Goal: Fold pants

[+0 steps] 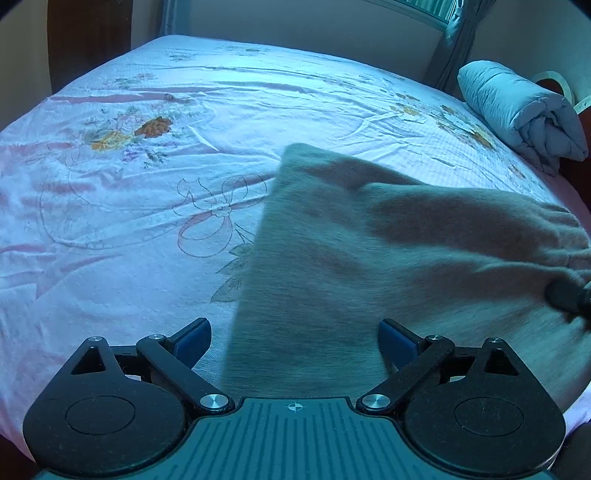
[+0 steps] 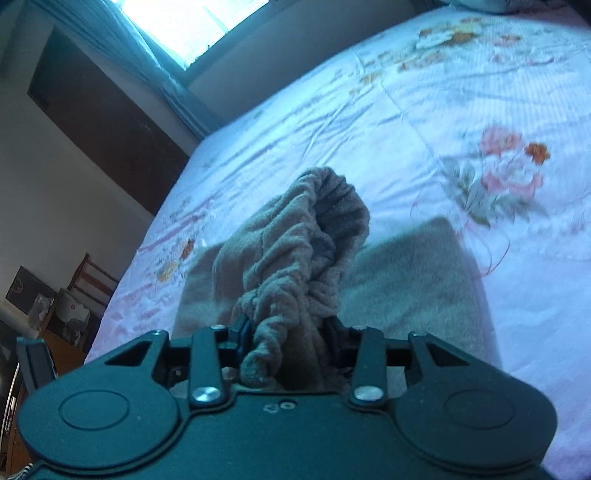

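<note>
Between clamped right gripper (image 2: 286, 332) jaws: bunched waistband of fuzzy grey-brown pants (image 2: 295, 258); left gripper (image 1: 295, 339) spread wide, empty; no legible writing.

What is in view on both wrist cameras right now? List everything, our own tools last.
pants: one, grey-brown fleece, lying on the bed; the gathered waistband is lifted and bunched.
bed sheet: one, pale pink with flower and bow prints, covering the bed.
rolled quilt: one, light blue-grey, at the far right edge of the bed.
curtain: one, blue-grey, hanging by the window past the bed.
window: one, bright, above the far side of the bed.
dark wood panel: one, brown, against the wall beside the bed.
left tool: one, black with blue pads, open over the near end of the pants.
right tool: one, black, shut on the waistband.
</note>
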A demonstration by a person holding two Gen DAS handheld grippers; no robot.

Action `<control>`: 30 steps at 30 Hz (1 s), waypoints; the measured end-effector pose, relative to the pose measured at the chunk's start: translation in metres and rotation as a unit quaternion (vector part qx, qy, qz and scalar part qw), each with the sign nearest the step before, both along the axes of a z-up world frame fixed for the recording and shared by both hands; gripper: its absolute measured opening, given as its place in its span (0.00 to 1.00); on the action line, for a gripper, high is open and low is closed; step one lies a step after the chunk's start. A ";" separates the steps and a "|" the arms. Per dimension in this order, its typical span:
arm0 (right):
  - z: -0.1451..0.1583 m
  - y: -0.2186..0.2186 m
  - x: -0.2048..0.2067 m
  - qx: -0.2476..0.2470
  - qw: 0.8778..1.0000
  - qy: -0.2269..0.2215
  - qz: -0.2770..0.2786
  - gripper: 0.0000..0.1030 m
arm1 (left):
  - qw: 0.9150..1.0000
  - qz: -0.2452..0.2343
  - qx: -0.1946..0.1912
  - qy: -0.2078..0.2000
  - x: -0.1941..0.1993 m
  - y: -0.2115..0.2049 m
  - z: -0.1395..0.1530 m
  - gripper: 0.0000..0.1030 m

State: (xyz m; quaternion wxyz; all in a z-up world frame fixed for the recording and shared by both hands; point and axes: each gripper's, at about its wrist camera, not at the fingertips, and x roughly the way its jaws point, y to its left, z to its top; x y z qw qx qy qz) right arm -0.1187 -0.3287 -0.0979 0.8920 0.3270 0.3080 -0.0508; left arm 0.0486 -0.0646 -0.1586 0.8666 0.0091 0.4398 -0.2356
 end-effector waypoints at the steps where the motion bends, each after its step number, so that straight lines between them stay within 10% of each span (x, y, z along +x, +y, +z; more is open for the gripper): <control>1: 0.002 -0.004 -0.002 0.001 1.000 -0.004 -0.008 0.30 | 1.000 0.000 0.001 -0.002 -0.001 0.000 0.001 0.94; 9: -0.013 -0.040 -0.015 0.006 0.999 0.037 -0.029 0.31 | 1.000 -0.007 0.004 0.000 -0.006 -0.001 0.001 0.94; 20: -0.014 -0.057 -0.034 -0.032 0.996 0.060 -0.062 0.63 | 1.000 -0.023 -0.003 -0.006 -0.022 0.003 0.012 0.94; 25: 0.016 -0.040 -0.045 -0.124 0.990 0.033 -0.061 0.25 | 0.998 -0.053 -0.011 -0.012 -0.025 -0.014 0.022 0.94; 30: 0.032 0.002 -0.016 -0.200 0.980 0.022 0.003 0.24 | 0.997 -0.062 -0.020 -0.034 -0.010 -0.038 0.040 0.94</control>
